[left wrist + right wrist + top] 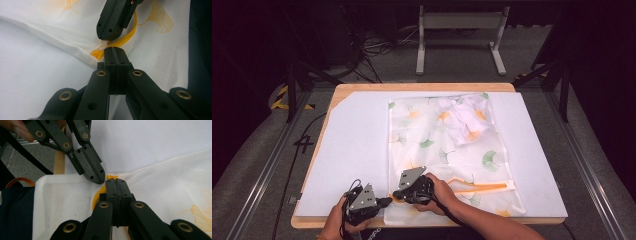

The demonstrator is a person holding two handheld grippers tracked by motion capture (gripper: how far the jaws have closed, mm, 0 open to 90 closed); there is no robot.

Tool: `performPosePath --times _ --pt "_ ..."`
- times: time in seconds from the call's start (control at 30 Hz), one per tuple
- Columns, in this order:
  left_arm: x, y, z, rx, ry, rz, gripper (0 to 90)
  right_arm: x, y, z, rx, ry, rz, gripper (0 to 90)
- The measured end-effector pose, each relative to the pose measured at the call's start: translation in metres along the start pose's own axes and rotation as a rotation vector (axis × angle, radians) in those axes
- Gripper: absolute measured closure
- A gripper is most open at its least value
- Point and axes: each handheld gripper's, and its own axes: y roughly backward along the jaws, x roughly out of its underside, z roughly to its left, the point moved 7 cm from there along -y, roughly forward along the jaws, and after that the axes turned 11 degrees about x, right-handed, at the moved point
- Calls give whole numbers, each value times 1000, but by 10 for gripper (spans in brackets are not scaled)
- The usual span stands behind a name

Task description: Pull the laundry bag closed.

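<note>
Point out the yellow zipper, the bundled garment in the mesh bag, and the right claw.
yellow zipper (479, 187), high view, middle of its tape.
bundled garment (462, 117), high view, its centre.
right claw (116, 182), right gripper view, closed tips.

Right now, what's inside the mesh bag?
Through the mesh bag, a crumpled white garment shows in its far end. The rest looks flat; mesh and leaf print blur what the garment is and anything under it.

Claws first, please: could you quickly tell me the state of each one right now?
Left claw: shut, pinching the mesh bag at the end of the yellow zipper.
Right claw: shut at the zipper's end; what it grips cannot be told.
</note>
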Motion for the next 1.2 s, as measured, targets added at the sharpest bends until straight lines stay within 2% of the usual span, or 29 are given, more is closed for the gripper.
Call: performPosePath --times 0.1,0.2,0.23,0.27,0.43,0.5,0.57,0.6,0.67,0.7,0.77,0.87,0.9,0.93,1.03,1.13,1.17,1.2 --pt "0 0 0 0 8 0 900 0 2 0 5 8 1 900" --pt "0 1 0 -5 44 -11 900 1 5 2 18 13 -3 900" --pt "0 1 0 -5 44 -11 900 1 5 2 18 13 -3 900" --pt "0 2 0 -4 71 -22 900 1 5 2 19 13 -6 900" --pt "-1 1 0 -15 68 -5 900 0 7 3 32 26 -4 900" --pt "-2 1 0 -10 81 -14 900 0 7 3 29 30 -6 900" --pt "-2 4 2 11 98 -47 900 0 7 3 30 30 -9 900" --pt "-3 8 6 -4 116 -72 900 1 7 3 35 32 -12 900" --pt "-11 20 16 -16 152 -159 900 3 7 3 36 34 -12 900" --pt "-14 24 20 -27 154 -179 900 3 7 3 42 36 -9 900" --pt "-19 25 25 -8 151 -193 900 3 7 4 49 50 -9 900" --pt "-19 20 27 3 157 -165 900 3 7 6 60 64 -10 900" --pt "-22 18 29 9 158 -170 900 3 7 6 60 66 -9 900" --pt "-29 14 30 23 128 -150 900 3 7 7 65 74 -5 900" --pt "-33 7 29 41 124 -141 900 3 7 7 70 78 -5 900" --pt "-28 -4 29 38 128 -79 900 4 7 8 69 83 -9 900" --pt "-24 -10 29 31 126 -41 900 4 7 8 68 84 -10 900" --pt "-24 -10 29 31 126 -41 900 4 7 8 68 84 -10 900"
